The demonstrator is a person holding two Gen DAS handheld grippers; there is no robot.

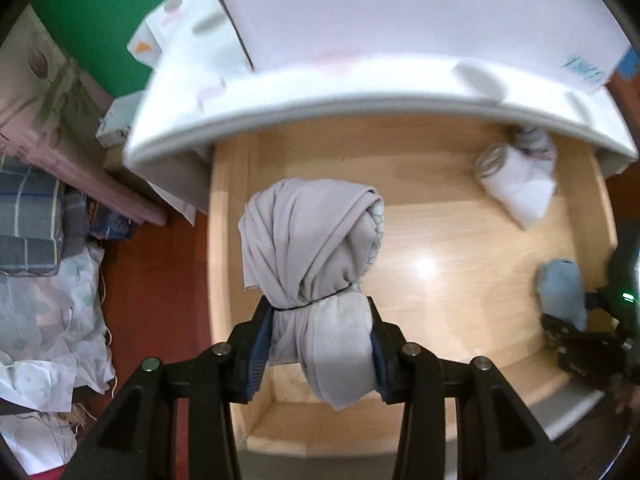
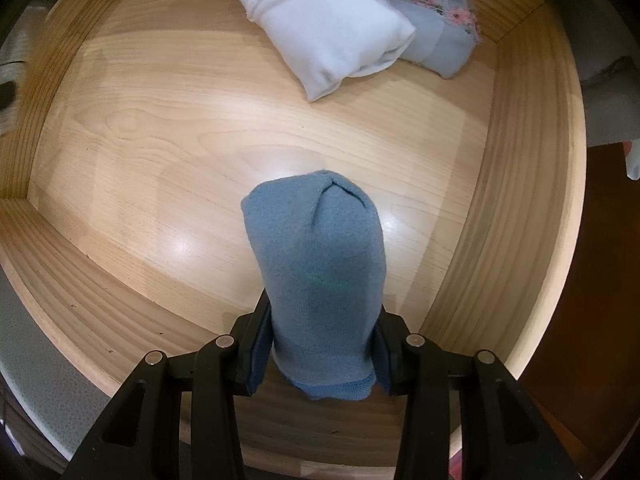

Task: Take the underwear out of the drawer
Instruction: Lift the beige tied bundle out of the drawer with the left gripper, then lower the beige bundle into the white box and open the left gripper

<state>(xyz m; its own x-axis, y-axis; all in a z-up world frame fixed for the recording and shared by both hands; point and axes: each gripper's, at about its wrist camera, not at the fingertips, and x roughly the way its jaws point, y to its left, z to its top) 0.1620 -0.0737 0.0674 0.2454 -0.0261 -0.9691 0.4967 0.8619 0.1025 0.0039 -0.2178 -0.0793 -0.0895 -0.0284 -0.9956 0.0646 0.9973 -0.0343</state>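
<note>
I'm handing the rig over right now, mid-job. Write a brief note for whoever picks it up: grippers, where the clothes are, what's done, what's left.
Left gripper: shut on the beige rolled bundle, held above the drawer.
Right gripper: shut on the blue rolled piece, over the drawer floor.
In the drawer's far corner: the white roll and the grey floral piece, side by side and touching.
Done: two pieces gripped.
Left: carry both out and set them down, then fetch the last two.
</note>
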